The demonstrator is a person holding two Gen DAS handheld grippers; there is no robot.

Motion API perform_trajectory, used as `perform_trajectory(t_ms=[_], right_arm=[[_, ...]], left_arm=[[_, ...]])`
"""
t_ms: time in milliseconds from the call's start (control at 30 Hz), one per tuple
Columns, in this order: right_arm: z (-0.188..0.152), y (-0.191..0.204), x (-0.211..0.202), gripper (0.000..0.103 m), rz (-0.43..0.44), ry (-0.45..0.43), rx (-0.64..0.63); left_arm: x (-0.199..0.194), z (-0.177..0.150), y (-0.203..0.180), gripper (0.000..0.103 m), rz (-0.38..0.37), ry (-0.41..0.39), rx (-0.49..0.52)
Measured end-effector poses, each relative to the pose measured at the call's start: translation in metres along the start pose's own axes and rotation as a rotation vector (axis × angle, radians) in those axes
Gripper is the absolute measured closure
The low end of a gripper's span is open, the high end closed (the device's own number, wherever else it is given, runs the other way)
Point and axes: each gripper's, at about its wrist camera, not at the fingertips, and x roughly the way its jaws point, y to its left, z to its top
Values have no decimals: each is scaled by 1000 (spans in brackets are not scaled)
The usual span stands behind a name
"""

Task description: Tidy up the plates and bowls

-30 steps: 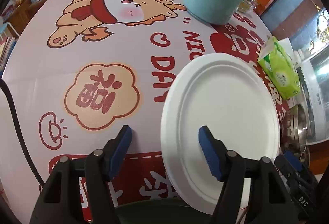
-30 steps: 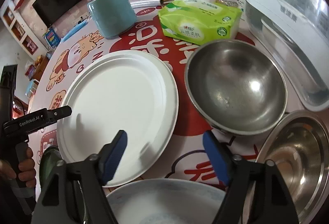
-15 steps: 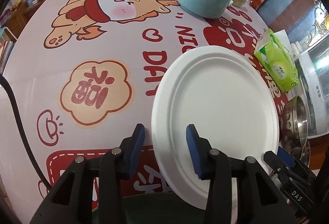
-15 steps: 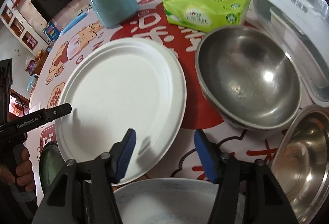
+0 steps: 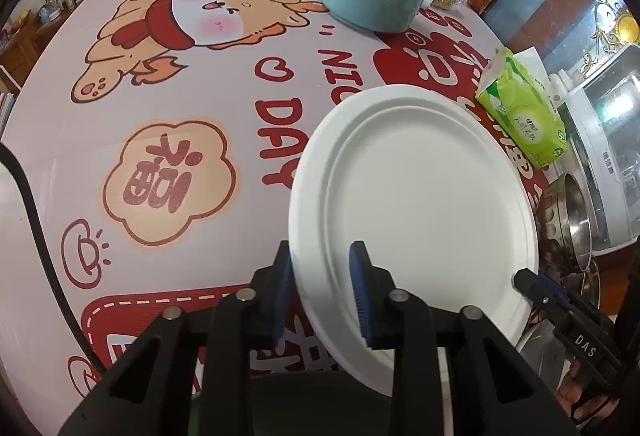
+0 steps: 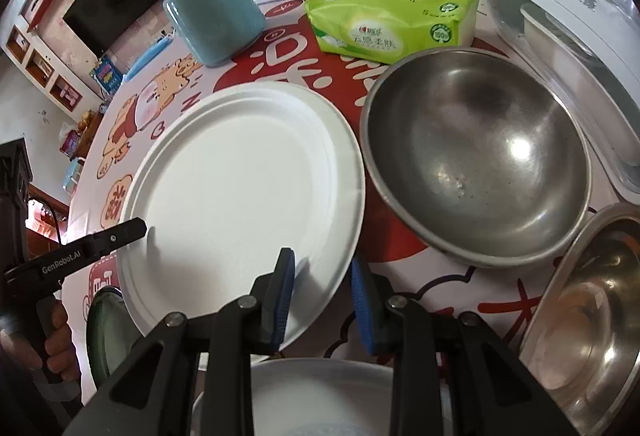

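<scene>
Beside the white plate [image 6: 240,191], the second steel bowl [image 6: 592,316] is running off the picture's edge, and the right tool [image 6: 322,300] is hiding the plate's near rim.

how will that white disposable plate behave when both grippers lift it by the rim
The white disposable plate looks like thin moulded pulp, so probably very light and slightly bendy. With the left gripper and right gripper closing on opposite rim edges, it may flex. Its matte surface likely grips the pads well.
</scene>
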Motion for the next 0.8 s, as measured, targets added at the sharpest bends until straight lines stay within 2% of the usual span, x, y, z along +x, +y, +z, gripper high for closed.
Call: perform_trajectory(t_ms=[133, 433, 800], right_arm=[[2, 4, -9, 75, 21, -29, -8], [5, 18, -38, 76, 71, -87, -33], [-2, 33, -103, 76, 130, -172, -57]], left_arm=[[-11, -2, -5, 78, 42, -25, 41], [-53, -8, -2, 78, 58, -74, 11], [-133, -37, -11, 78, 73, -144, -30]])
